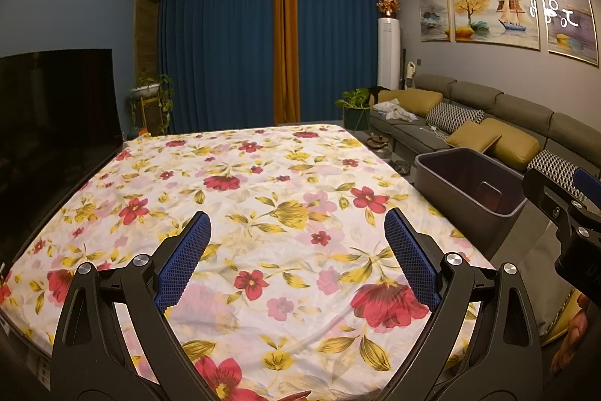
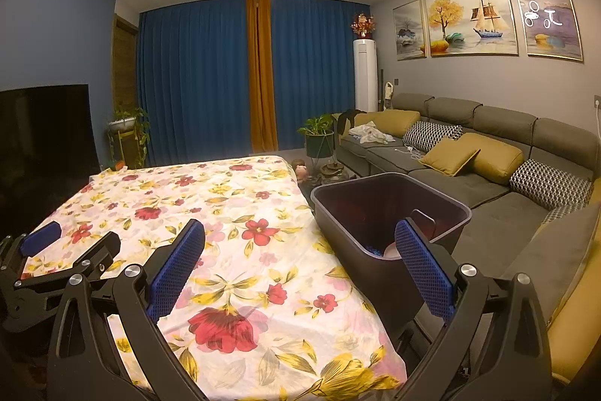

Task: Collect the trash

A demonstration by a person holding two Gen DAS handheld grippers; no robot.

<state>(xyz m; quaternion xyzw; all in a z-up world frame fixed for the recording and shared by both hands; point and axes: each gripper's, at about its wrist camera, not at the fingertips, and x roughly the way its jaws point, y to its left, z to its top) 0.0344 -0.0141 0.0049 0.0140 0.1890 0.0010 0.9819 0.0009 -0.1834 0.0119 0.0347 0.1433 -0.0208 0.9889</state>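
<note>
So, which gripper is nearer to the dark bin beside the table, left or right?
Right. The right gripper hangs over the table's edge, one finger in front of the bin. The left gripper is over the floral tablecloth, farther from it.

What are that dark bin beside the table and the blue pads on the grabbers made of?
The bin looks like moulded plastic: smooth, thin walls, rounded rim, faint sheen. The blue pads on the left gripper look like rubber or soft plastic, matte, with a fine grid texture; which of the two cannot be told by sight.

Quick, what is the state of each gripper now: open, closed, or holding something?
Left gripper: open, holding nothing, over the floral cloth.
Right gripper: open, holding nothing, beside the bin.
</note>
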